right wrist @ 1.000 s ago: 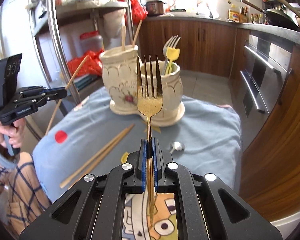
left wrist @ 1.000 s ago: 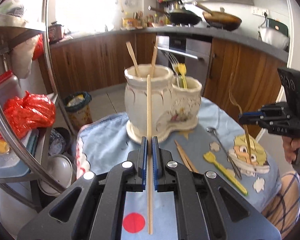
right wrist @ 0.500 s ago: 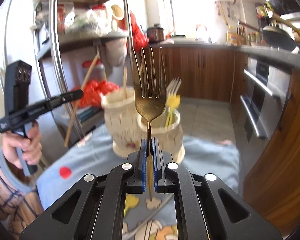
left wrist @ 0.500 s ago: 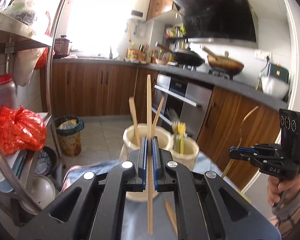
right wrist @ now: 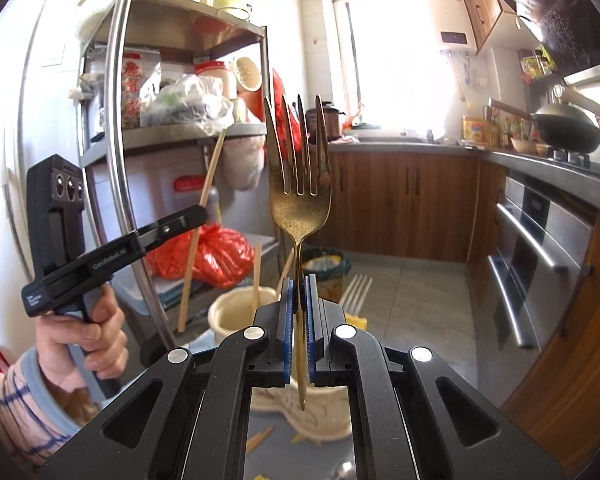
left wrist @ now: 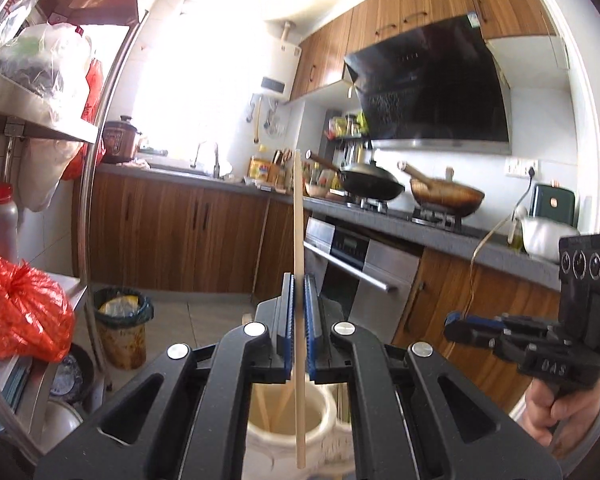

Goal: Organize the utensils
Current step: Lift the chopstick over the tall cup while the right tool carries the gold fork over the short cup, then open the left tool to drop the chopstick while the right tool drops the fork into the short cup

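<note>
My left gripper (left wrist: 298, 284) is shut on a wooden chopstick (left wrist: 298, 220), held upright with its lower end over the mouth of the cream ceramic utensil holder (left wrist: 324, 408), which has other chopsticks in it. My right gripper (right wrist: 299, 286) is shut on a gold fork (right wrist: 299, 184), tines up, its handle end above the holder's smaller cup (right wrist: 320, 412). A silver fork (right wrist: 356, 290) stands in that cup. The left gripper (right wrist: 198, 212) with its chopstick (right wrist: 204, 220) shows in the right wrist view, the right gripper (left wrist: 454, 322) in the left wrist view.
A steel shelf rack (right wrist: 116, 128) with bags and a red bag (left wrist: 16, 312) stands close on the left. Wooden cabinets, an oven (left wrist: 364, 268) and woks on the stove are behind. A bin (left wrist: 122, 320) stands on the floor. Loose chopsticks (right wrist: 260, 438) lie on the blue cloth.
Both grippers have risen and tilted up with their utensils, now standing above the holder. The chopstick's lower end now hangs over the large cup, the fork's handle over the small cup.
</note>
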`<action>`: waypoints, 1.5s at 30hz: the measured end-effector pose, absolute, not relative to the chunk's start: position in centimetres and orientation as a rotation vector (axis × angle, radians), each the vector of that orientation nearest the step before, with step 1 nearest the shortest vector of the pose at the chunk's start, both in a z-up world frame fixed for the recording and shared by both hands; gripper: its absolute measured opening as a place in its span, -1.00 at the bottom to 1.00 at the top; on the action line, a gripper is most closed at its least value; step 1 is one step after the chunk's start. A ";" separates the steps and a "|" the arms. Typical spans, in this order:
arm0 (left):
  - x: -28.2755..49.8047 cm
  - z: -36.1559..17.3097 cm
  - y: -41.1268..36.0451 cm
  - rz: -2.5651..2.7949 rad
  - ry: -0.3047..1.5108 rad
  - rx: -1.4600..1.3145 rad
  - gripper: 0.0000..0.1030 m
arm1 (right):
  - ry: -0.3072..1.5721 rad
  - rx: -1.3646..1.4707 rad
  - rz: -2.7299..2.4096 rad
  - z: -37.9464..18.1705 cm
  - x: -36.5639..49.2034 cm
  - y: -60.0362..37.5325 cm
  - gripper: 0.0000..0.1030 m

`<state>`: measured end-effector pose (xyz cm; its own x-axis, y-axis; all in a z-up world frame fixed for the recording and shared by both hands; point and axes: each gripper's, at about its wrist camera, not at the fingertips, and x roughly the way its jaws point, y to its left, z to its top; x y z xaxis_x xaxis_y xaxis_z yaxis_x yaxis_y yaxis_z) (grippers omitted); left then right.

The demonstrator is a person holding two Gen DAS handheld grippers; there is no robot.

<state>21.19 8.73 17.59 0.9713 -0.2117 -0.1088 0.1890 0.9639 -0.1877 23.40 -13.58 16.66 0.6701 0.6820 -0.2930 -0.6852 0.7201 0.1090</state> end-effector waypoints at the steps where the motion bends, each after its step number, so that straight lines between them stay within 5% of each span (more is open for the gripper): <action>1: 21.6 17.8 8.7 -0.203 0.119 -0.182 -0.91 | 0.322 -0.007 0.771 16.8 23.6 -13.5 -0.87; 38: 25.6 10.2 7.6 -0.086 0.314 -0.162 -0.91 | 0.527 -0.040 0.725 9.4 29.5 -9.3 -0.87; 42: 25.3 10.3 7.5 -0.087 0.306 -0.154 -0.85 | 0.516 -0.050 0.718 9.4 29.4 -9.0 -0.86; 45: 24.9 10.6 7.5 -0.096 0.287 -0.156 -0.61 | 0.504 -0.053 0.722 9.5 29.0 -8.9 -0.64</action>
